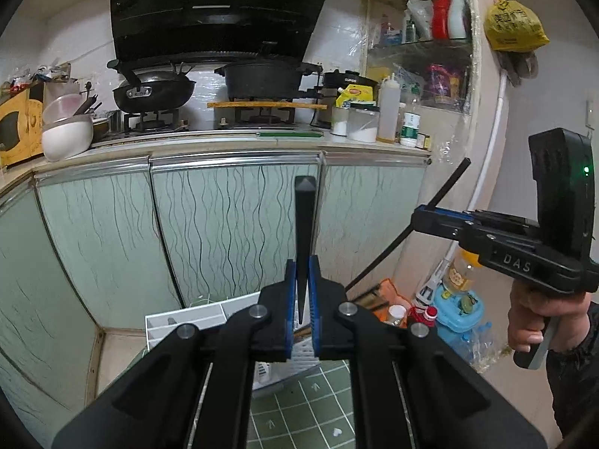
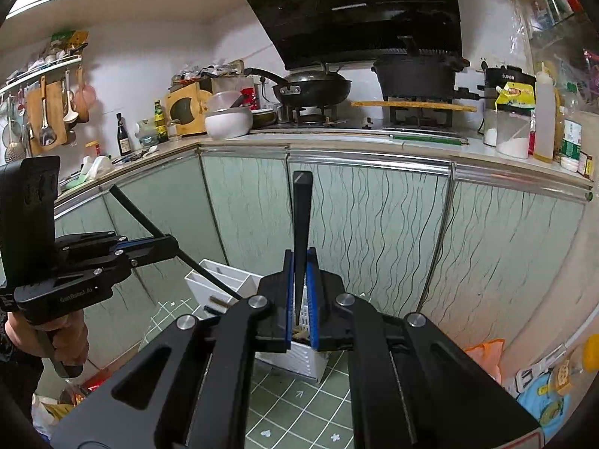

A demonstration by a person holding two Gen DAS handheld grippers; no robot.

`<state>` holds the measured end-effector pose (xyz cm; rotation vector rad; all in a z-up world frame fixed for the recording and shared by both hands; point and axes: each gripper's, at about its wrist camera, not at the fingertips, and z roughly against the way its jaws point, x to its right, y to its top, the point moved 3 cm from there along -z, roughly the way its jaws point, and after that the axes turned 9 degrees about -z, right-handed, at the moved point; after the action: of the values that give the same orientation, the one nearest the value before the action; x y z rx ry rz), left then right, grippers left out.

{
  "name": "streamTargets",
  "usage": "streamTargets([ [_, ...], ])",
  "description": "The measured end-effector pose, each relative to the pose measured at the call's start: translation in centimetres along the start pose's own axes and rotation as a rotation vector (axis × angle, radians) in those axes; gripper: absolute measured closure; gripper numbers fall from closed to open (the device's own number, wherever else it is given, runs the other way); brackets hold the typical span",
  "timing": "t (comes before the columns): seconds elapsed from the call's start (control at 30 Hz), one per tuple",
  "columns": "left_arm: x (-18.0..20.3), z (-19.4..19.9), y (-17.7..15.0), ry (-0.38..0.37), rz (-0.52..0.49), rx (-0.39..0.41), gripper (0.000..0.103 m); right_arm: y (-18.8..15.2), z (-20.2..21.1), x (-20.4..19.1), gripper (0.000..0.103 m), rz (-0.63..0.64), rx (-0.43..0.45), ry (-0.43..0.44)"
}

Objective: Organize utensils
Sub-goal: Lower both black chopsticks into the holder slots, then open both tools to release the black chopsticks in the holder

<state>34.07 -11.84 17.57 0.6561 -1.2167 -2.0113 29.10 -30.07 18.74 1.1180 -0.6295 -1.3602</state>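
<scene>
The left hand-held gripper [image 1: 302, 299] was clenched on a long black tapered chopstick [image 1: 304, 232], which stood upright between its blue-lined fingers [image 1: 289, 295], thick square end up, thin tip down between the pads. The right hand-held gripper [image 2: 300, 292] gripped a second black tapered chopstick [image 2: 301, 232] in the same manner, upright, thick end at the top.

In the left wrist view, the right hand-held gripper [image 1: 423, 217] appeared at the right edge, held by a bare hand [image 1: 539, 314], its chopstick [image 1: 408, 228] running diagonally through its tip. In the right wrist view, the left hand-held gripper [image 2: 164, 245] showed at the left edge with its chopstick [image 2: 164, 239] slanting down toward a white plastic divided utensil holder [image 2: 221, 277].

That holder stood below both grippers on a green gridded mat [image 2: 299, 408]; in the left wrist view the white holder [image 1: 194, 318] sat behind the fingers, by the mat [image 1: 299, 411].

Behind were pale green cabinet doors with wavy dark lines [image 1: 232, 224] under a kitchen table [image 1: 224, 138] carrying a gas hob, a black frying pan [image 1: 153, 93] and a black lidded pot [image 1: 265, 78].
</scene>
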Motion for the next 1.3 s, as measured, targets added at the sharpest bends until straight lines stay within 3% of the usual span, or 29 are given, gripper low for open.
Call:
streamTargets([
  [0.37, -2.1, -4.5, -1.4, 0.008, 0.012, -0.043, 0.095, -0.8, -4.9, 2.5, 0.097, -0.02, -0.05, -0.006],
  [0.67, -1.5, -6.4, -2.4, 0.009, -0.045, -0.066, 0.094, -1.9, -7.5, 2.7, 0.097, 0.004, -0.104, 0.005],
  [0.73, -1.4, -6.7, -2.6, 0.024, -0.064, -0.074, 0.071, -2.3, -8.5, 2.6, 0.085, 0.032, -0.134, 0.012],
  [0.77, -1.3, -6.7, -2.6, 0.033, -0.071, -0.074, 0.029, -2.5, -8.8, 2.7, 0.054, 0.043, -0.146, 0.008],
  [0.8, -1.2, -6.5, -2.5, 0.053, -0.087, -0.058, 0.011, -2.7, -8.9, 2.7, 0.032, 0.049, -0.15, 0.004],
  [0.83, -1.2, -6.0, -2.5, 0.069, -0.099, -0.035, 0.004, -2.8, -8.9, 2.8, 0.03, 0.056, -0.142, -0.001],
  [1.03, -1.6, -5.1, -2.7, 0.076, -0.082, -0.043, 0.004, -3.2, -7.2, 3.2, 0.009, 0.069, -0.092, -0.018],
  [1.3, -0.9, -3.8, -3.5, 0.074, -0.056, -0.047, 0.004, -3.8, -4.9, 2.5, 0.008, 0.102, -0.084, -0.03],
])
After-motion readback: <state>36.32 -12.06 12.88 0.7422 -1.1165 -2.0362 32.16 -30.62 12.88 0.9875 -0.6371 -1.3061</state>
